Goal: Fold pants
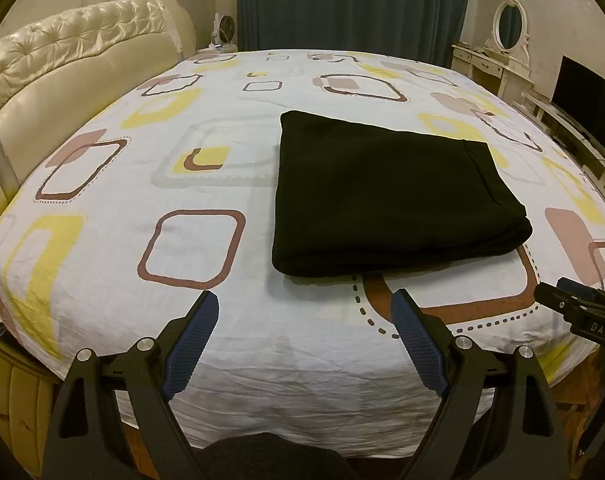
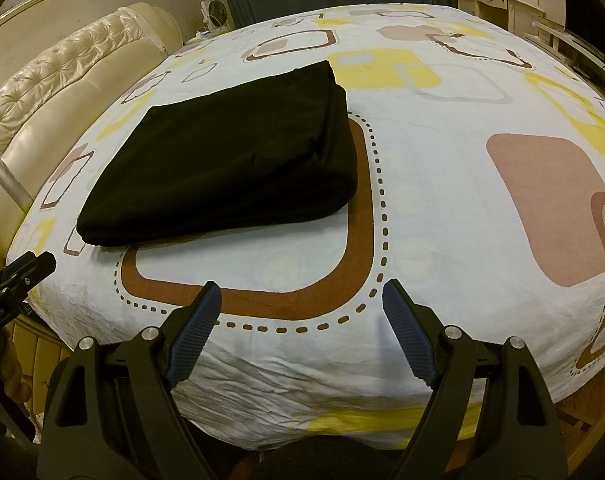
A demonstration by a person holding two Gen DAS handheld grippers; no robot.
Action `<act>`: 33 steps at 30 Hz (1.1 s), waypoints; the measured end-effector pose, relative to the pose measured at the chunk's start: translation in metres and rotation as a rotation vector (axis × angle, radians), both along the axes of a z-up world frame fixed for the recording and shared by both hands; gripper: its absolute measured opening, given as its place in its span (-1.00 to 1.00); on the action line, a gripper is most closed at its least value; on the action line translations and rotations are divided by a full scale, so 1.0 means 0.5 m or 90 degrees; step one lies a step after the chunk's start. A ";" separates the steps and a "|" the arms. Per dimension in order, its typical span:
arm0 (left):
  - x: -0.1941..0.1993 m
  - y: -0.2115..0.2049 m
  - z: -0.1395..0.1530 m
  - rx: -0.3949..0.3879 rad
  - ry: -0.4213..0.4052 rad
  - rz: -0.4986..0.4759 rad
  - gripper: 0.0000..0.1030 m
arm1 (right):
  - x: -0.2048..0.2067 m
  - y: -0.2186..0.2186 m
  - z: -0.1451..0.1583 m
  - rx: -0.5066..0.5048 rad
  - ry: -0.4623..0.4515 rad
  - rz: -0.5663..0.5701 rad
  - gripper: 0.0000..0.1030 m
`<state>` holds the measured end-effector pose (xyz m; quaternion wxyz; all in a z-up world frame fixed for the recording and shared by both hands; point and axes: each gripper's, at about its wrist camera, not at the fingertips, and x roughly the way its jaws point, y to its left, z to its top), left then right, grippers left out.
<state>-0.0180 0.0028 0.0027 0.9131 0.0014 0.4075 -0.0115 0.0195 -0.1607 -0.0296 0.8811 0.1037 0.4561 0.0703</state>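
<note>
The black pants [image 1: 390, 196] lie folded in a compact stack on the bed [image 1: 230, 360], beyond both grippers. The left gripper [image 1: 304, 314] and right gripper [image 2: 302, 302] hover with fingers wide, holding nothing. Likely only tidying remains: press edges flat, don't drag layers.

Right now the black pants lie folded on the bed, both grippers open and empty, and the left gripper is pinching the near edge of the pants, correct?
Not quite. The left gripper is not pinching anything: the left wrist view shows its fingers spread over bare sheet, short of the pants. The rest holds: the pants lie folded on the bed, and the right gripper is open and empty too.
</note>
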 end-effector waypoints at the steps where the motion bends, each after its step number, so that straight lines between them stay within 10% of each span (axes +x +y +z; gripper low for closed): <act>1: -0.001 -0.001 0.000 -0.001 0.000 0.002 0.68 | 0.000 0.000 0.000 0.000 0.000 0.001 0.60; 33: -0.002 -0.003 0.004 0.004 -0.003 -0.001 0.68 | -0.001 0.004 -0.002 -0.002 0.003 0.007 0.60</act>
